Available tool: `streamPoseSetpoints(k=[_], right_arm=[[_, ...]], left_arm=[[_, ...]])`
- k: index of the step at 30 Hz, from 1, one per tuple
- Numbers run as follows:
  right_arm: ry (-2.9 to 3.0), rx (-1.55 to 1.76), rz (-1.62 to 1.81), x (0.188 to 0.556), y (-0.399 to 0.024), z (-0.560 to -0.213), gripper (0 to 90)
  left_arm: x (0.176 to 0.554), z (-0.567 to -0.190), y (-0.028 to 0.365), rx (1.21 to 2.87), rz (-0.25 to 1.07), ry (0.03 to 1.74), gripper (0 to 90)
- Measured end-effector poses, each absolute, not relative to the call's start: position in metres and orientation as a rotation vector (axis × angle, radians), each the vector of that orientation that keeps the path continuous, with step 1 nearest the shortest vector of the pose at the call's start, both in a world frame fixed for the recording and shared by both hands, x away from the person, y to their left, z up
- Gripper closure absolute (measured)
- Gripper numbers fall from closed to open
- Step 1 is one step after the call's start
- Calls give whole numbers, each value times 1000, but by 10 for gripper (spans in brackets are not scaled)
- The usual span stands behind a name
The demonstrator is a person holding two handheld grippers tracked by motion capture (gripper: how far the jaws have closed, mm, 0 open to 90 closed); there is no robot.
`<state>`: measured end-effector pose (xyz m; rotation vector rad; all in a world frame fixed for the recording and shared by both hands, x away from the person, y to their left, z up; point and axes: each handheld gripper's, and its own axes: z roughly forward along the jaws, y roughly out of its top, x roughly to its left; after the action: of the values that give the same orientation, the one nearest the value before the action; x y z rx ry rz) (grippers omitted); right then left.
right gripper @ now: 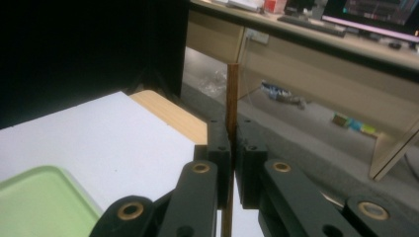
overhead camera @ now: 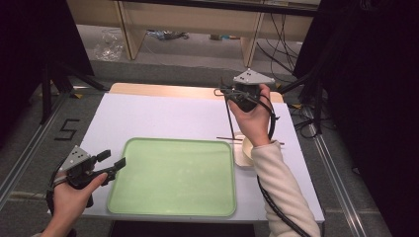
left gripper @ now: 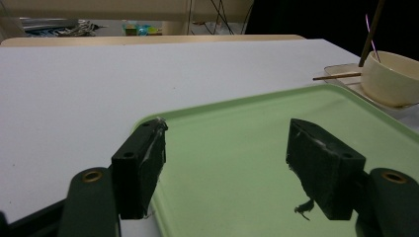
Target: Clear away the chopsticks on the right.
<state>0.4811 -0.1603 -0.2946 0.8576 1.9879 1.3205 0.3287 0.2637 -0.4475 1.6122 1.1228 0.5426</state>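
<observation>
A thin brown chopstick (overhead camera: 230, 118) hangs upright above the table's right side, and my right gripper (overhead camera: 221, 92) is shut on its top end. In the right gripper view the jaws pinch the chopstick (right gripper: 232, 94) between them, my right gripper (right gripper: 232, 143) pointing toward the table's far edge. A second chopstick (overhead camera: 232, 138) lies across a cream bowl (overhead camera: 245, 148) just right of the green tray (overhead camera: 173, 197). My left gripper (overhead camera: 111, 161) is open at the tray's left rim, nothing between its jaws. In the left gripper view the left gripper (left gripper: 227, 163) hovers over the tray (left gripper: 237, 133).
The bowl (left gripper: 393, 79) sits on a small clear dish (left gripper: 341, 69) at the white tabletop's (overhead camera: 163, 116) right edge. A wooden desk (overhead camera: 197, 19) stands beyond the table. Cables (overhead camera: 284, 39) and black stands flank the right side.
</observation>
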Motion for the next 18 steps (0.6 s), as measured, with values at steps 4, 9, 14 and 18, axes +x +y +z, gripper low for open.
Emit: streamPoseSetpoints(k=[4, 9, 14, 18], right_arm=[[2004, 929, 1260, 481, -158, -294, 877], [2035, 1067, 1240, 481, -157, -295, 878], [2044, 1171, 1218, 481, -156, -295, 877], [2046, 1231, 1215, 480, -157, -295, 878]], left_arm=[[329, -448, 264, 1612, 543, 1121, 313], [329, -447, 264, 1612, 545, 1122, 313], [329, -447, 264, 1612, 545, 1121, 313], [329, -447, 264, 1613, 545, 1121, 313]])
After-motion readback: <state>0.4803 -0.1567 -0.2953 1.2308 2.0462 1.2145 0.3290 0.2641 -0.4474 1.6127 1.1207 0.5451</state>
